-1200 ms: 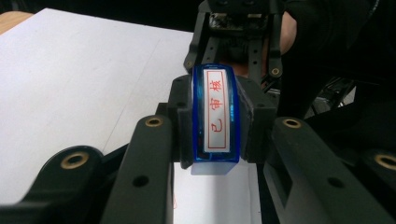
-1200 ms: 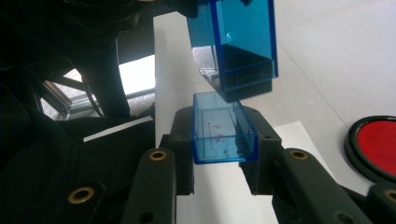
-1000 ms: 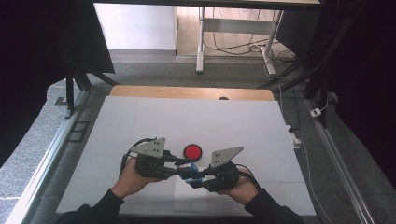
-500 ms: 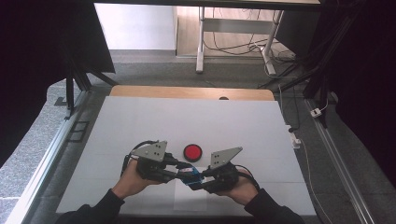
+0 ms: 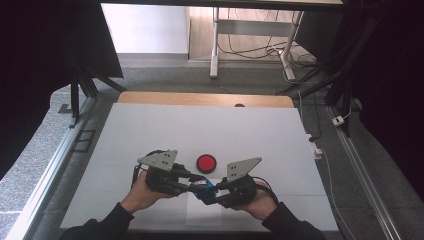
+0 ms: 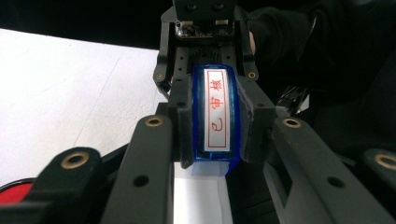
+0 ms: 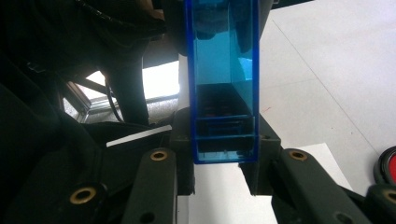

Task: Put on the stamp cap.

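A blue see-through stamp (image 5: pixel 202 185) with a white label of red characters (image 6: pixel 218 112) hangs just above the table between both hands. My left gripper (image 5: pixel 193 184) is shut on one end of it, jaws pressing its sides (image 6: pixel 215 140). From the opposite side, my right gripper (image 5: pixel 210 192) is shut on the other end (image 7: pixel 224 154), where the stamp's clear blue body (image 7: pixel 224 88) rises between the jaws. A round red disc (image 5: pixel 206 162) lies on the table just beyond the grippers, with its edge visible (image 7: pixel 387 165).
A white mat (image 5: pixel 200 125) covers the table, and a white paper sheet (image 5: pixel 202 216) lies under the grippers. A wooden strip (image 5: pixel 200 99) runs along the far edge. Metal rails flank both sides. Cables and a desk frame stand on the floor beyond.
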Demonstrator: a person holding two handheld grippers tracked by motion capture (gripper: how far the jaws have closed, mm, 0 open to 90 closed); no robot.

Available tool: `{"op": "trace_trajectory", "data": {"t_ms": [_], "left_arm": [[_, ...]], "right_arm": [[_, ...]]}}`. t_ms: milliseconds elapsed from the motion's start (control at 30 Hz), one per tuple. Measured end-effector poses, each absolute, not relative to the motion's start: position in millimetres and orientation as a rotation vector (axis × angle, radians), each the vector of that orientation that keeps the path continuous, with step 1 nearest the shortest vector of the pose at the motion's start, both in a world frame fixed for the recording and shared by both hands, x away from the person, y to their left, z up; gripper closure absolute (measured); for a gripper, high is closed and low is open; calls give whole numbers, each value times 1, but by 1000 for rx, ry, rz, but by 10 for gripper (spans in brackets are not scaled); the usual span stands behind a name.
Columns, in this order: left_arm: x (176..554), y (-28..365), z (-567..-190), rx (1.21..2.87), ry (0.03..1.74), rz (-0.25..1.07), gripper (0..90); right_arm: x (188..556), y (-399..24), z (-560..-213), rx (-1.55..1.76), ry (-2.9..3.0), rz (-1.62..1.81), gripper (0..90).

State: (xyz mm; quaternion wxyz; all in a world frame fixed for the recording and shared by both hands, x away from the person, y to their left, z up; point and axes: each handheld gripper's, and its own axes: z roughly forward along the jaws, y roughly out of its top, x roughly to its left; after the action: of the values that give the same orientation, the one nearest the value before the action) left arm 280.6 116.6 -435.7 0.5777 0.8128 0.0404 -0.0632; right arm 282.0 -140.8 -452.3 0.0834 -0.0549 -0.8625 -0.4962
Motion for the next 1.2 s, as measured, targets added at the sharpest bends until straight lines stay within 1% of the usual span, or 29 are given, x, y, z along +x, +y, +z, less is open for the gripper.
{"op": "trace_trajectory", "data": {"t_ms": [133,300,600,1200], "left_arm": [[281,115,-437,1917,101,-138,704],[279,113,-434,1953,101,-88,703],[280,118,-432,1951,145,-60,703],[280,126,-424,1971,230,-5,701]], "right_arm": [[283,-141,-454,-160,-2580,-1473,687],[284,-141,-457,-184,-2592,-1473,673],[287,-146,-456,-287,-2624,-1507,539],[283,-156,-451,-486,-2741,-1501,352]]}}
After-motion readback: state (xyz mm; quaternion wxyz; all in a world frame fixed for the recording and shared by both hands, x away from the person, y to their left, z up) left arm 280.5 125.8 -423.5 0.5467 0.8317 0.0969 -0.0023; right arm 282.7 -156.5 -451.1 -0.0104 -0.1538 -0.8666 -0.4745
